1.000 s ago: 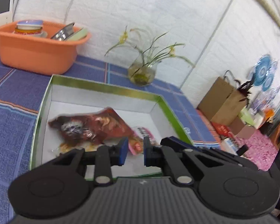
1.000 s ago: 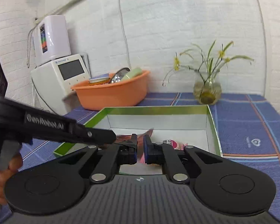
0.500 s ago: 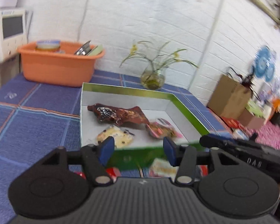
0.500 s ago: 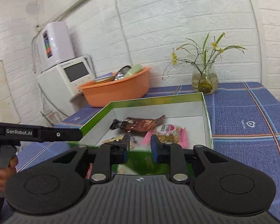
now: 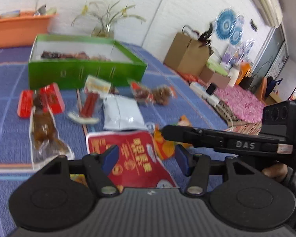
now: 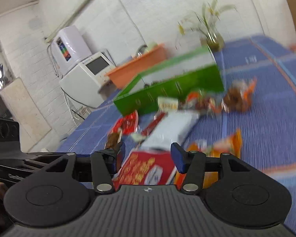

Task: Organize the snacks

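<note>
Now one green box (image 5: pixel 84 73), one red packet (image 5: pixel 132 158); left gripper (image 5: pixel 146 158), right gripper (image 6: pixel 148 156) jaws just opened, empty.

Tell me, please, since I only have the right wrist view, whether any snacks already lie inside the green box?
Observer: Yes. The left wrist view looks over the green box's front wall, and dark brown packets lie on its white floor.
Operator: Thank you. What is the brown item by the small red packets?
Observer: It is a clear pouch of brown food, lying lengthwise, with its far end overlapping those packets.
Operator: And what is beyond the table's right edge?
Observer: A pink mat lies on the floor there, below blue paper fans on the wall.
</note>
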Tool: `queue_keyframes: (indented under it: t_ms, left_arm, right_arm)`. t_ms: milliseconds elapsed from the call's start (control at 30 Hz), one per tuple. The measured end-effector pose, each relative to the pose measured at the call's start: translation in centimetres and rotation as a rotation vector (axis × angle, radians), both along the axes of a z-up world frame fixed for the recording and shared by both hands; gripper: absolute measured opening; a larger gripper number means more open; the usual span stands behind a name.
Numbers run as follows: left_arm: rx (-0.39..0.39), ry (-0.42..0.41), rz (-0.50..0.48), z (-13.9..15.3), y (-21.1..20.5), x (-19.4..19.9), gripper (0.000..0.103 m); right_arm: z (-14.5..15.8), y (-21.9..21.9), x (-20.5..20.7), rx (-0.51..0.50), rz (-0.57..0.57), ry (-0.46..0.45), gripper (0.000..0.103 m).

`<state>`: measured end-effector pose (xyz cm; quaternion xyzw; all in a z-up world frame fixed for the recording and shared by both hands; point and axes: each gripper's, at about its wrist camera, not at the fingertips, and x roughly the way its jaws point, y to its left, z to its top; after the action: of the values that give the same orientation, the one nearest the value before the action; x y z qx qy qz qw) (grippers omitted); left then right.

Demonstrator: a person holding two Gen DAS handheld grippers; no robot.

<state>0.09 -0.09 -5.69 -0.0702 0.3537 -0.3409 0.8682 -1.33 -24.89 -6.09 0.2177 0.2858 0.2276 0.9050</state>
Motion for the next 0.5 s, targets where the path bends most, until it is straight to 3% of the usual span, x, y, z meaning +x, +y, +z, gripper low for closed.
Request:
queue_keyframes:
  t_ms: [100,233,367,500]
  left_arm:
    - [0.052,0.042,0.057,-1.2,0.1,0.3,0.056]
    - [0.125,0.081,0.101,-2.5,0.6,0.6,0.057]
    - [0.166,0.049,0.081,-2.6,0.0,0.5,0.061]
    - [0.171,0.039,0.042,-2.7,-0.6,0.6,0.068]
  right_arm:
    - [-1.4,-0.1,-0.9,0.060,-0.013,0.116,0.090]
    - [-2.2,0.5,-1.3,0.064,-0.023,0.189,0.092]
    - [-1.8,1.2,-0.3,0.047,-0.050,0.201,0.102]
    - [-1.8,2.2,1.1,0.066,-0.051,0.235,0.103]
